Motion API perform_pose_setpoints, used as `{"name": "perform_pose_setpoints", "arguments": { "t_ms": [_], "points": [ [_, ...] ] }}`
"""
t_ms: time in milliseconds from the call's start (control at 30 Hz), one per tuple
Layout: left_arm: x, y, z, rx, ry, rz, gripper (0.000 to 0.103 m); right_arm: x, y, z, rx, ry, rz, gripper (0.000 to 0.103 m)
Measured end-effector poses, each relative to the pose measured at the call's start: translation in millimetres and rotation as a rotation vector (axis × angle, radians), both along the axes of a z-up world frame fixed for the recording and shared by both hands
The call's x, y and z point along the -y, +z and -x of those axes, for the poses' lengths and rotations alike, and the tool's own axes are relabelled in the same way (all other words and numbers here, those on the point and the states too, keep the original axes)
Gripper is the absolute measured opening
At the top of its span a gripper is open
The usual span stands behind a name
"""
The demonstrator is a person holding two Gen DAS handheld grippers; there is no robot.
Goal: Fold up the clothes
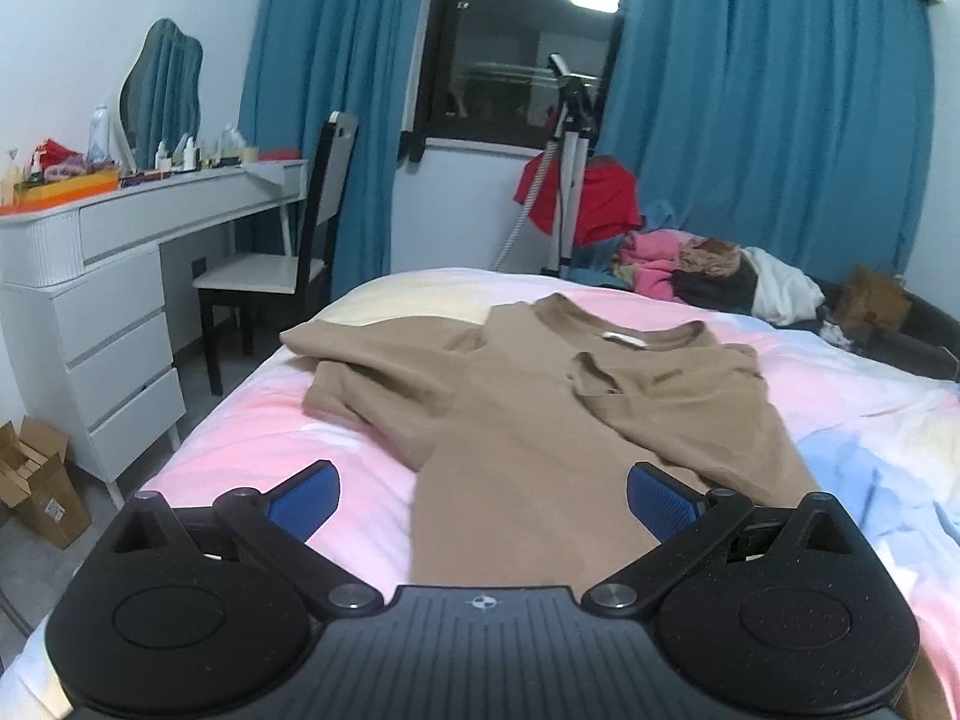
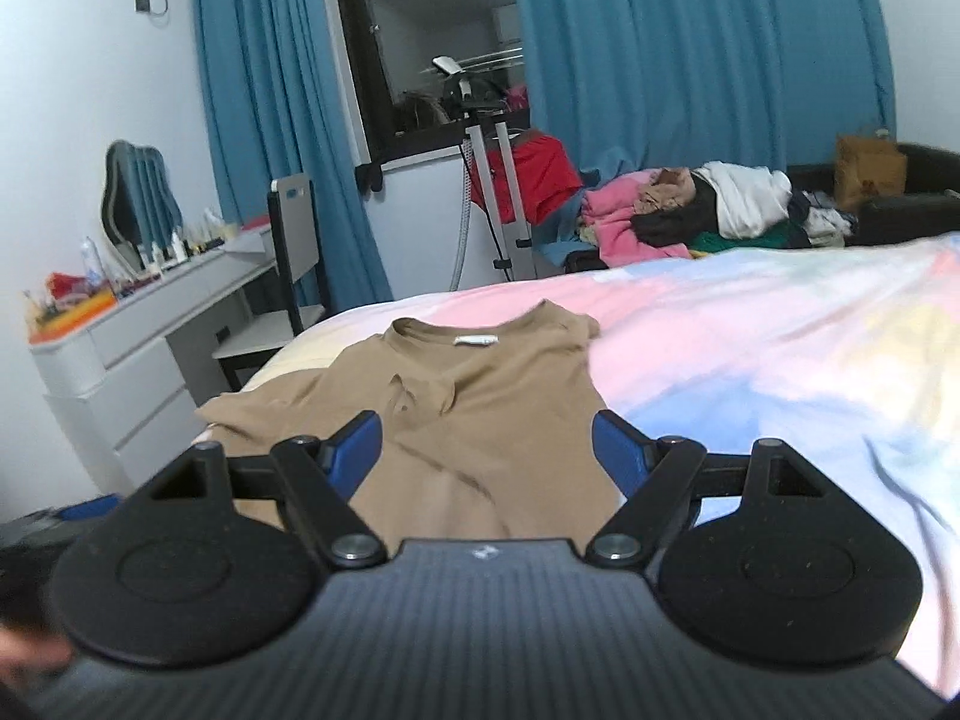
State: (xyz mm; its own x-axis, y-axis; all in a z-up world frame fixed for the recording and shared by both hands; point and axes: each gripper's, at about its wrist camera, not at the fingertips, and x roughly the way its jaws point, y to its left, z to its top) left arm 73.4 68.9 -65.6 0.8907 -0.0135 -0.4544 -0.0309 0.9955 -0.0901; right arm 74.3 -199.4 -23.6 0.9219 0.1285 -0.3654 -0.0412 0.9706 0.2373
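Where soft pastel bedding (image 1: 252,450) spreads, rumpled tan T-shirt (image 1: 540,420), ribbed collar.

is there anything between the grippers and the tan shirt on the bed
Nothing visible does. The tan shirt lies on the bed directly ahead of the open left gripper and open right gripper, with no other object between.

Bright indoor light, dark window (image 1: 516,42), motion blur, fisheye-bent edges
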Motion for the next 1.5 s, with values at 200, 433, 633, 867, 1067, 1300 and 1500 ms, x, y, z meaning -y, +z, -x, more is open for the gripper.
{"name": "perform_pose_setpoints", "arguments": {
  "t_ms": [200,433,633,867,1067,1300,1500],
  "points": [
    [32,1,20,-0.018,-0.066,0.022,0.102,37,-9,68,0.062,-0.085,-0.048,0.079],
    [88,-7,48,-0.023,-0.154,-0.028,0.099,83,-13,81,0.069,-0.193,-0.109,0.079],
    [154,-9,82,0.001,-0.296,-0.097,0.101,113,-20,80,0.071,-0.273,-0.131,0.079],
    [212,-31,99,-0.163,-0.606,0.078,0.088,156,-31,83,0.071,-0.304,-0.251,0.079],
    [238,-65,104,-0.205,-0.751,0.014,0.070,177,-39,80,0.049,-0.304,-0.277,0.079],
    [258,-103,113,-0.232,-0.884,-0.100,0.056,176,-48,69,0.002,-0.263,-0.273,0.079],
    [259,-111,116,-0.208,-0.874,-0.152,0.006,173,-56,58,-0.046,-0.279,-0.251,0.079]
  ]
}}
